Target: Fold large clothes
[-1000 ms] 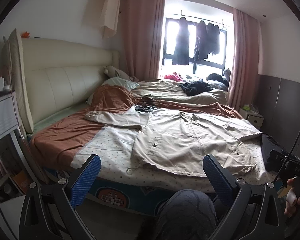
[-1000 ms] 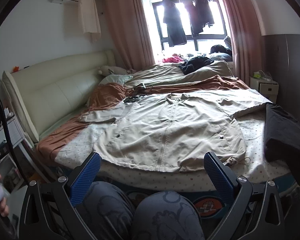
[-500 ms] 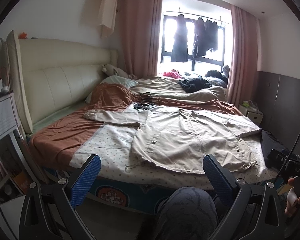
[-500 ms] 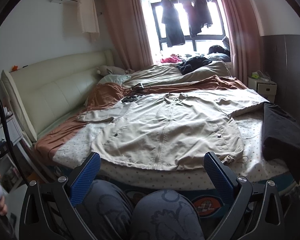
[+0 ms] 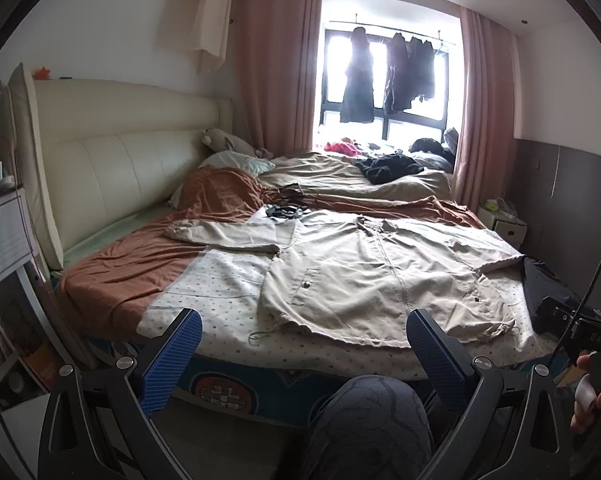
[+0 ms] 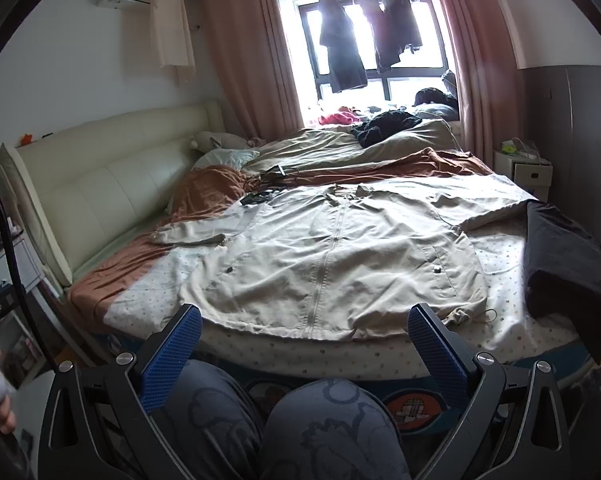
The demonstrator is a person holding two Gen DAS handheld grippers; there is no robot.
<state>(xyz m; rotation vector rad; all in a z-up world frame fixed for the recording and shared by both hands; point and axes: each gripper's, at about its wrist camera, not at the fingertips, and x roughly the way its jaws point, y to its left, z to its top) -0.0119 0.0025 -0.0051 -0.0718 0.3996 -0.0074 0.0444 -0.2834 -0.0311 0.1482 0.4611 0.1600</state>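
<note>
Left wrist view: my left gripper (image 5: 304, 354), jaws wide, holding nothing, short of the bed (image 5: 236, 344). Beige jacket (image 5: 380, 276): flat on the bed, zipped, sleeves spread. Dark garment (image 6: 564, 256): on the bed, beside the jacket's sleeve. My right gripper (image 6: 304, 354): jaws wide, empty.

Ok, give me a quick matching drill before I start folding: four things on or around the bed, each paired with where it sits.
Things:
1. jacket
2. black garment
3. pillow
4. hanging clothes

Places:
A. at the window
B. by the headboard
C. spread flat mid-bed, zip up
D. bed's right edge

Pairs: 1-C, 2-D, 3-B, 4-A
</note>
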